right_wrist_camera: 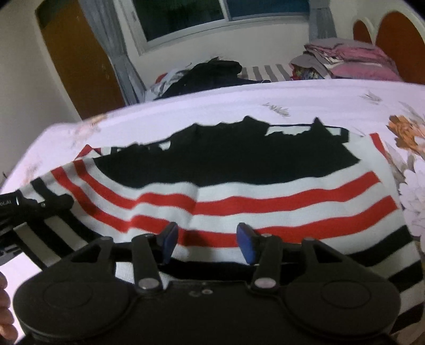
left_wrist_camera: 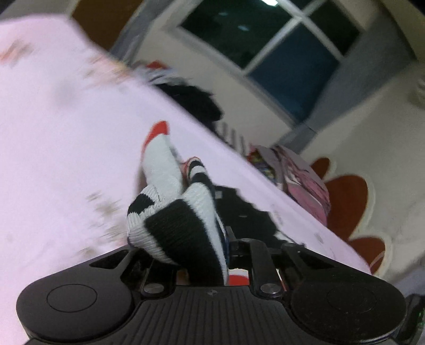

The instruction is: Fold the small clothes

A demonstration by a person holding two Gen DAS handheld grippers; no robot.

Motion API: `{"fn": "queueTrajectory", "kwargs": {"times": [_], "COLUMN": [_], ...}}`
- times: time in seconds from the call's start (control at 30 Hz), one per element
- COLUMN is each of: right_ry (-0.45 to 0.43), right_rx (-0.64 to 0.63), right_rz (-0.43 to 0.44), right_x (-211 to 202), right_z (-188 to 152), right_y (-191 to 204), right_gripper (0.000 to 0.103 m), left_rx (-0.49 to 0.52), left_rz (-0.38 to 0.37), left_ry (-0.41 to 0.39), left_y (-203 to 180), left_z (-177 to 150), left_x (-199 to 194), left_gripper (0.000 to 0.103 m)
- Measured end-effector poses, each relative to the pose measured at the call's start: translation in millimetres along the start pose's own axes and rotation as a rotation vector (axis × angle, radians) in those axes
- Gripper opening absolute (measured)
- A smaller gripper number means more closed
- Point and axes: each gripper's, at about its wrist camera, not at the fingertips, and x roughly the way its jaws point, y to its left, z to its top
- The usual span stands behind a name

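Small striped knit garment [right_wrist_camera: 239, 201], red, white and black, flat on the bedsheet, one black-striped edge bunched and raised.

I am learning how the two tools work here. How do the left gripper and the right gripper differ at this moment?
The left gripper is shut on a bunched fold of the red, white and black striped knitted garment; the right gripper is open, its blue pads apart with nothing pinched. The left lifts cloth off the pale floral bedsheet; the right hangs above flat cloth. Both are black two-finger tools over that garment.

floral bedsheet [right_wrist_camera: 332, 98] | dark window [right_wrist_camera: 183, 13] | wooden door [right_wrist_camera: 77, 63] | folded pink bedding stack [right_wrist_camera: 353, 59] | dark clothes heap [right_wrist_camera: 212, 71]
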Motion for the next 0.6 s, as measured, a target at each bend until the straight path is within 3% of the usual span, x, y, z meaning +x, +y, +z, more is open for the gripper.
{"fn": "queueTrajectory", "kwargs": {"times": [0.2,0.4,0.5,0.57,0.6], "right_ry": [-0.038,-0.061,-0.063,-0.063,-0.066], "right_rx": [0.041,0.136,0.167,0.181,0.184], "right_rz": [-0.014,-0.081,-0.106,-0.107,-0.107], "right_x": [-35.2,-64.5,-72.4,-76.4,-78.7], "right_z": [7.1,3.5,0.8,0.4,0.9], "right_y": [-50.1,-111.8,-132.4,-140.9,-143.4], "right_gripper": [0.049,0.049,0.049,0.049,0.049], "left_rx": [0.255,0.426,0.507,0.55,0.57], "left_rz": [-0.07,-0.167,-0.153,-0.123,-0.115], "left_ry": [0.019,0.12,0.202,0.203,0.202], "left_y": [-83.6,-150.4,-166.7,-171.5,-173.4], "left_z": [-3.2,-41.6,-69.9,-80.9,-83.6], "left_x": [6.5,33.3,47.5,46.3,45.1], "left_gripper": [0.016,0.016,0.016,0.018,0.027]}}
